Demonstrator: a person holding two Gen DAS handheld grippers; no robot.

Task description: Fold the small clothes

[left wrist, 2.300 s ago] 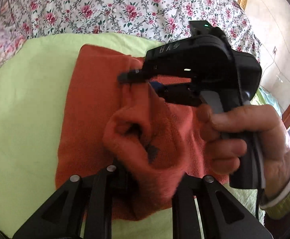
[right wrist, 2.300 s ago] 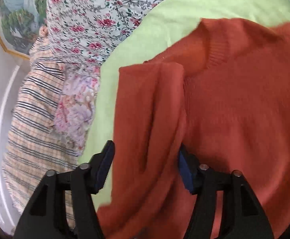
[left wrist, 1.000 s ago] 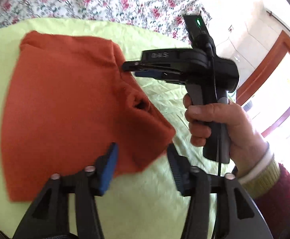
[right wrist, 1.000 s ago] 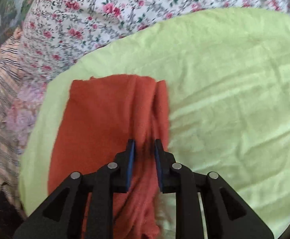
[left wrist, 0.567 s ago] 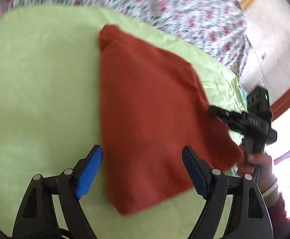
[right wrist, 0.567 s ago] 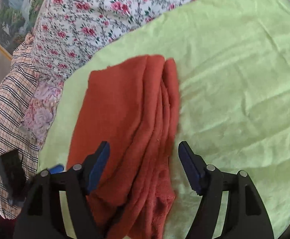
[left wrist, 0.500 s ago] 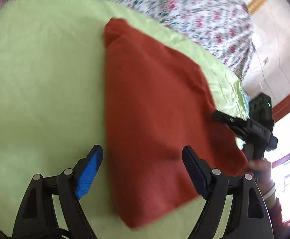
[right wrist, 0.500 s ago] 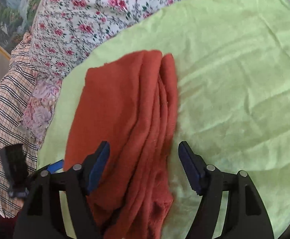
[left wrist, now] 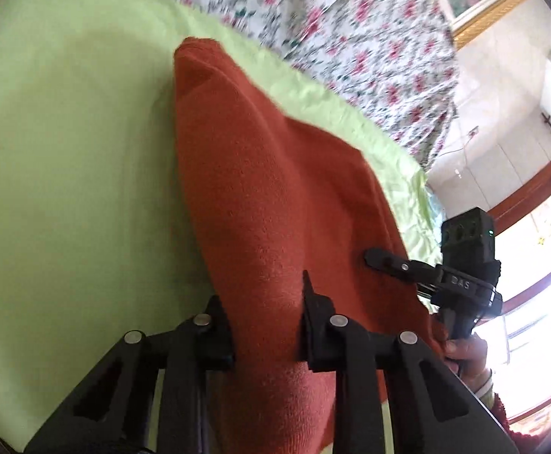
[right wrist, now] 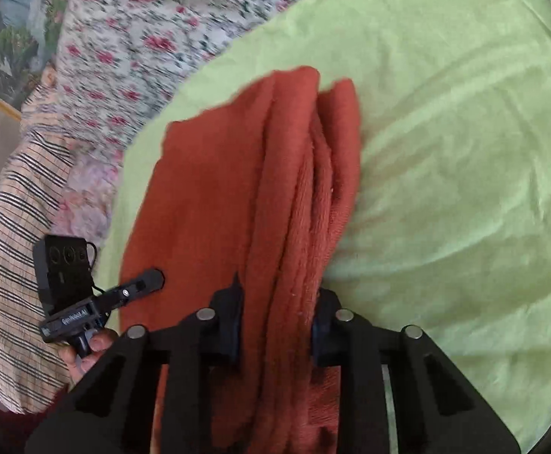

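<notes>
- On the green sheet (right wrist: 445, 151) lies the folded orange sweater (right wrist: 207, 196), near end cut off.
- Left gripper (left wrist: 264, 314) and right gripper (right wrist: 275, 321), gaping a moment ago, now clamp its edges.

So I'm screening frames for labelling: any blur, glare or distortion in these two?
Left wrist view: window blown out white, floral bedding motion-smeared, fisheye bends edges. Right wrist view: evenly lit, no glare; floral bedding smeared, orange sweater folds fairly sharp.
</notes>
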